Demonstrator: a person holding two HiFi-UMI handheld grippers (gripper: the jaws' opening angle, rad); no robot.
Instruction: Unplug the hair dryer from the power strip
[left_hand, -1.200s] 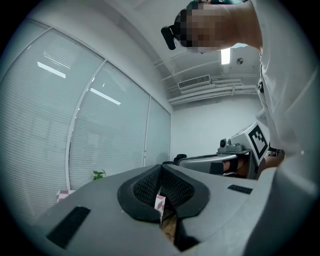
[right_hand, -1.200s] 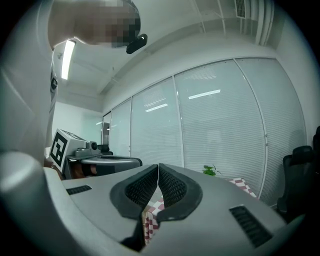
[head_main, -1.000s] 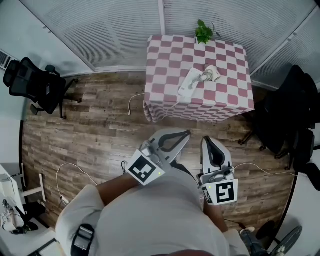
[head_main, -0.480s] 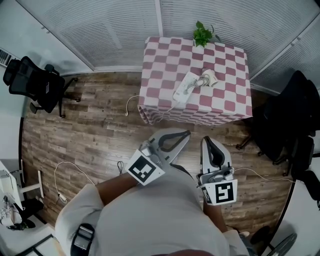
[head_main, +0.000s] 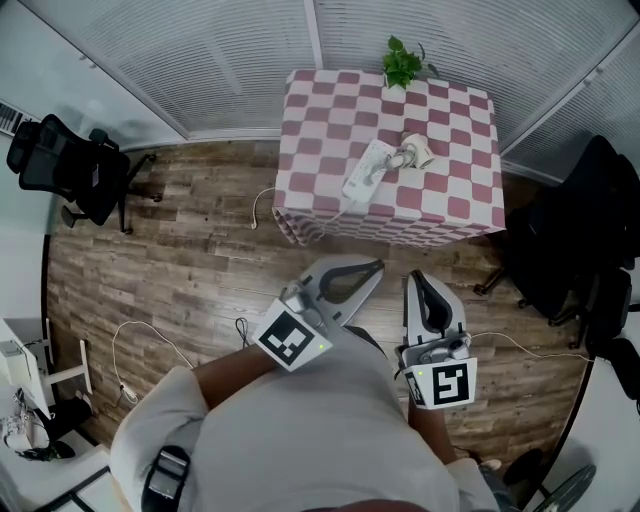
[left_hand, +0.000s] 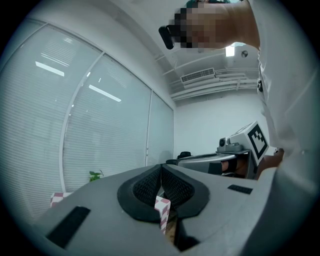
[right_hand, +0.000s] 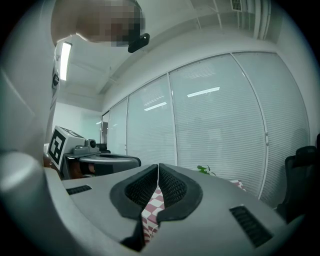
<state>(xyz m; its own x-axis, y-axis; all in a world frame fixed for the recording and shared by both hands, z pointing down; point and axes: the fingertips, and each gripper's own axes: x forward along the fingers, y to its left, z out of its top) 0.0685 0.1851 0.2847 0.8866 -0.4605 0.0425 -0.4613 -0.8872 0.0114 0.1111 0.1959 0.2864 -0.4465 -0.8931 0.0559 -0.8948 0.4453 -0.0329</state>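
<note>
A white power strip (head_main: 362, 172) lies on the table with the red-and-white checked cloth (head_main: 450, 200). A white hair dryer (head_main: 415, 150) lies right beside it on the right, its cord leading to the strip. Both grippers are held side by side close to the person's body, well short of the table and pointing toward it. My left gripper (head_main: 375, 268) (left_hand: 161, 170) is shut with nothing between its pads. My right gripper (head_main: 415, 280) (right_hand: 158, 167) is shut and empty too. Only a strip of checked cloth (right_hand: 151, 212) shows below its pads.
A potted plant (head_main: 402, 62) stands at the table's far edge. A white cord (head_main: 262, 202) hangs from the table to the wooden floor. A black office chair (head_main: 70, 170) stands at left, dark chairs (head_main: 590, 240) at right. Loose cables (head_main: 150, 345) lie on the floor.
The table has grown slightly in the head view as the person and both grippers moved toward it. Both grippers keep the same pose and stay shut.
</note>
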